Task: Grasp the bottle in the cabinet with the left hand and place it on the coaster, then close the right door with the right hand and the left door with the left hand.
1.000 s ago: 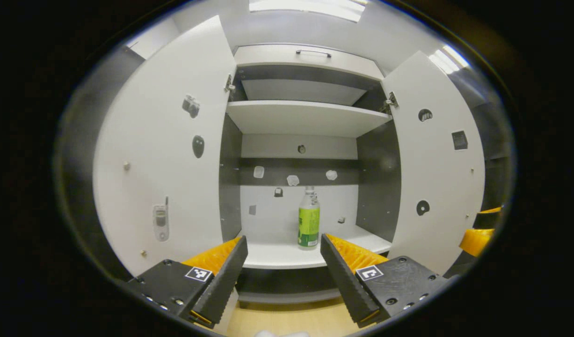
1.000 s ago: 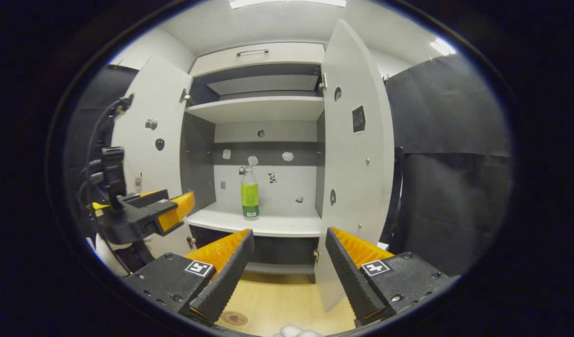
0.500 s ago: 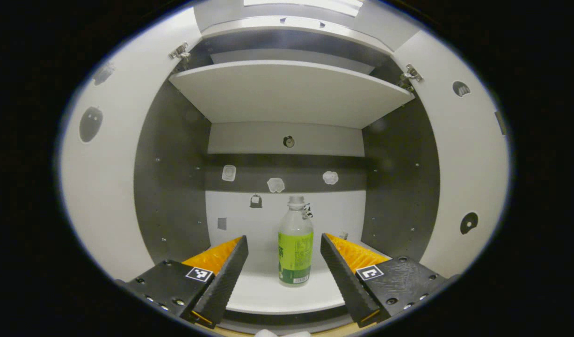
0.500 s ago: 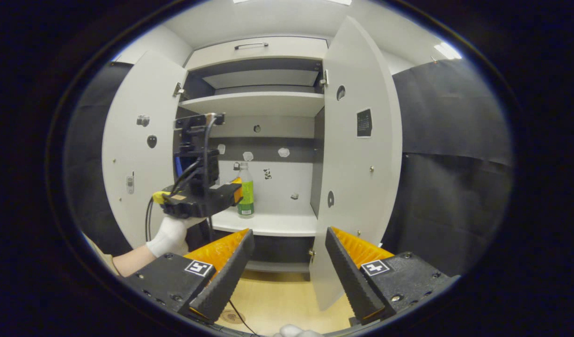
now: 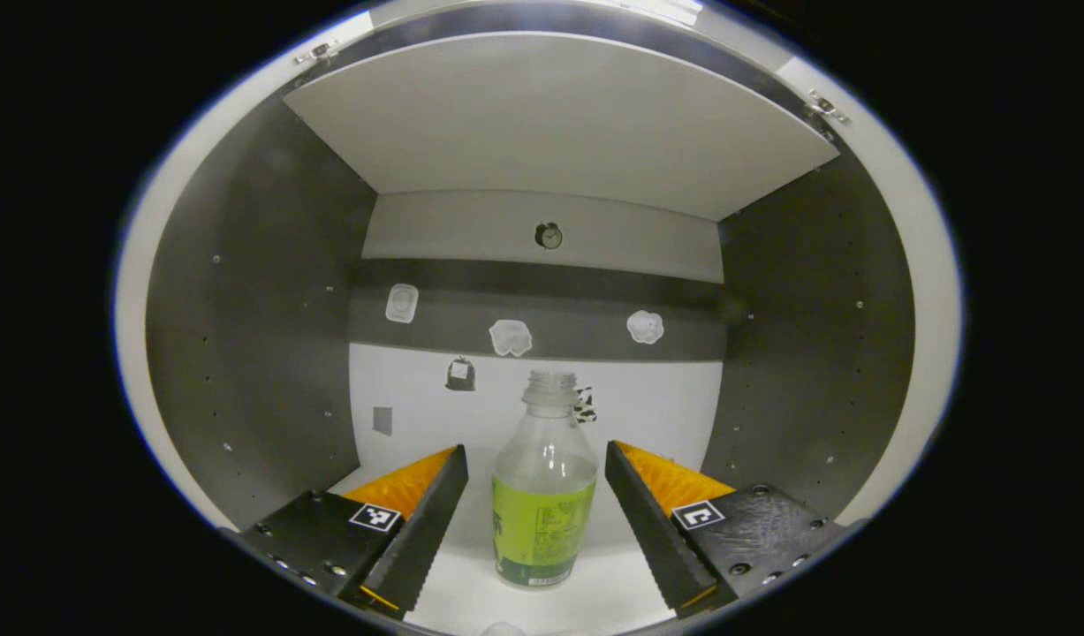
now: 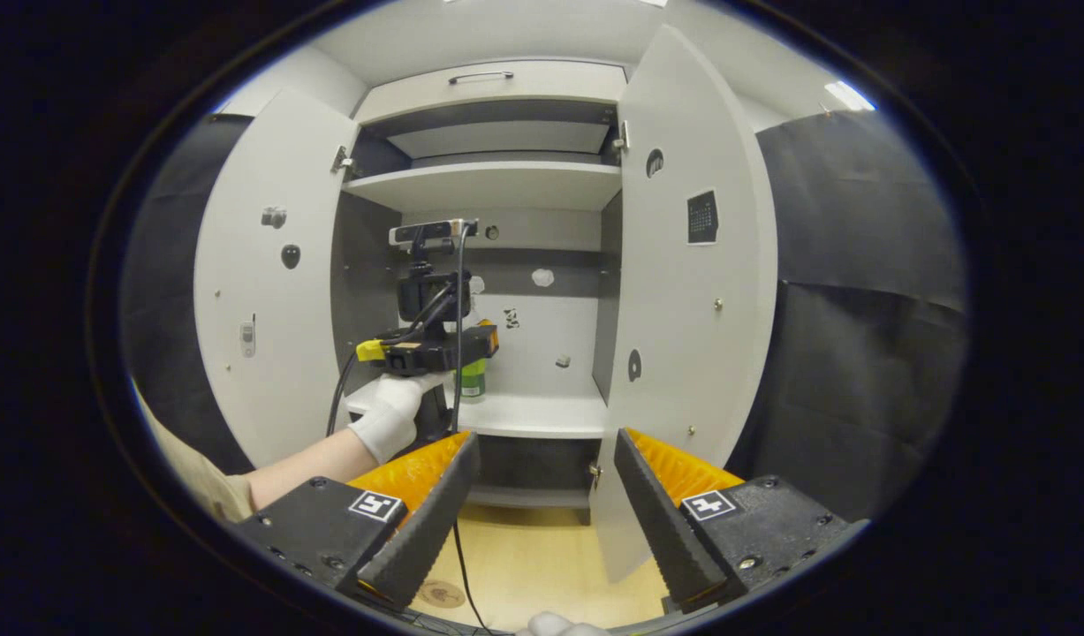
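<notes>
Green-labelled clear bottle (image 5: 543, 495) upright near front edge of cabinet shelf (image 5: 621, 592), framed between left gripper (image 5: 534, 521) fingers spread apart, untouched, lined up for grasping; right gripper (image 6: 542, 512) fingers apart, waiting outside.

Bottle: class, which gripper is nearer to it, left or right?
Left. The left gripper is inside the cabinet, open jaws either side of the bottle. The right gripper hangs outside, well back.
</notes>
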`<state>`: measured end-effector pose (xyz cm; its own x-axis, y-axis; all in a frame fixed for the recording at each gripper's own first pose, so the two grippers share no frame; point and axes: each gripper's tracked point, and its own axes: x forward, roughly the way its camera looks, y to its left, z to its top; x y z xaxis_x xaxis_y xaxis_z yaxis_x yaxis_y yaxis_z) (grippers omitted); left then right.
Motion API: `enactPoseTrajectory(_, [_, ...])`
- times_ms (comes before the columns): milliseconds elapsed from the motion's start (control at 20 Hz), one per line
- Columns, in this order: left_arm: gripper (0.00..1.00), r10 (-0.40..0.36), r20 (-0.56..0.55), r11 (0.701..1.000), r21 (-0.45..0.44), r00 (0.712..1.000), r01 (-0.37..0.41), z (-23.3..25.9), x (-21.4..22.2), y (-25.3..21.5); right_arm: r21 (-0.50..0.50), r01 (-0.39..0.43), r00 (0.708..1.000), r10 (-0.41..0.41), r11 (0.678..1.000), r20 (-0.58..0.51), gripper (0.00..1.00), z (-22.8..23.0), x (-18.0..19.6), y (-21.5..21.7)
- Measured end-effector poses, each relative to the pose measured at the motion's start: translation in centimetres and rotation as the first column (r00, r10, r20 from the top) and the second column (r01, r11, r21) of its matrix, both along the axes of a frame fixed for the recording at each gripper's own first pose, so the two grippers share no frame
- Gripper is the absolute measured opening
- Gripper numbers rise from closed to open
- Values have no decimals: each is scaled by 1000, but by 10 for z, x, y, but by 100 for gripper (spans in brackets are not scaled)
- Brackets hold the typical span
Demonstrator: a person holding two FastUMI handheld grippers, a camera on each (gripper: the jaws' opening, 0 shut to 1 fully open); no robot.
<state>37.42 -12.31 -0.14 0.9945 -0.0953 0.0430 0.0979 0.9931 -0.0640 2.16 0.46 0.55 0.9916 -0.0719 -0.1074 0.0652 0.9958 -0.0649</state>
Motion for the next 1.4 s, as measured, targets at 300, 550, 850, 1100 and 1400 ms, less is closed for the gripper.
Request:
enactPoseTrajectory(300, [78,-1,-55,999,40,999,3,-17,2,-4,4,0,1000,0,1000,4,100,-1,-5,-4])
enactPoseTrajectory(550, [78,-43,2,997,61,999,43,7,-49,-7,4,20,1000,-20,1000,19,100,3,-12,-16])
enactPoseTrajectory(850, [82,-84,28,995,61,996,82,10,-142,9,30,46,998,-47,999,40,100,5,-26,-29])
enactPoseTrajectory(1100, [78,-108,-1,994,30,994,108,-20,-216,29,30,42,998,-43,999,36,100,0,-39,-27])
enactPoseTrajectory(1400, [82,-139,-29,989,49,990,140,-73,-279,44,8,23,1000,-23,1000,7,100,-12,-57,-21])
